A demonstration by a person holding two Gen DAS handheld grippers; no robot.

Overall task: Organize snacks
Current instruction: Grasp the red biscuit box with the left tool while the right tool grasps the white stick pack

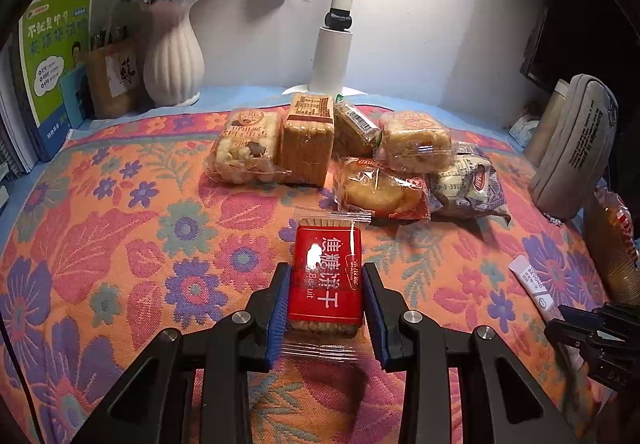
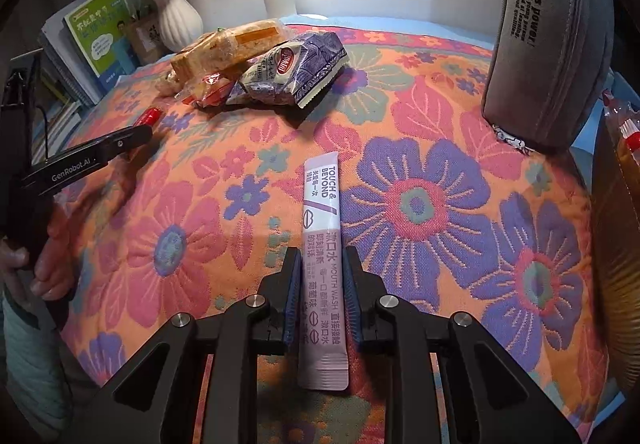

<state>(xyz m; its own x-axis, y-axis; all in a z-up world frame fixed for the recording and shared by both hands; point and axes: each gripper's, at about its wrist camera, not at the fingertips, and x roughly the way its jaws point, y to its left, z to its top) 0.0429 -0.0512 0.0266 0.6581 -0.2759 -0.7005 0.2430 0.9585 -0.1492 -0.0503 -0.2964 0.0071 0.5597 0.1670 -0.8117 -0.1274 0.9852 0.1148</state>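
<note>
My left gripper (image 1: 326, 276) is shut on a red caramel biscuit pack (image 1: 326, 276) just above the floral cloth. Beyond it lies a pile of wrapped snacks (image 1: 308, 144): rice cakes, a biscuit stack, a bun pack (image 1: 380, 190) and a purple pack (image 1: 472, 184). My right gripper (image 2: 322, 264) straddles a pale purple mouthwash sachet (image 2: 322, 212) that lies flat on the cloth; the pads are close to its edges, and contact is unclear. The snack pile (image 2: 256, 64) shows at the back left in the right wrist view, with the left gripper (image 2: 136, 136) and the red pack (image 2: 150, 116).
A white vase with flowers (image 1: 172, 52), books (image 1: 52, 64) and a lamp post (image 1: 340, 24) stand at the back. A grey pencil case (image 2: 548, 44) stands upright at the right, with an amber bottle (image 2: 620, 184) beside it. The floral cloth (image 1: 120, 224) covers the table.
</note>
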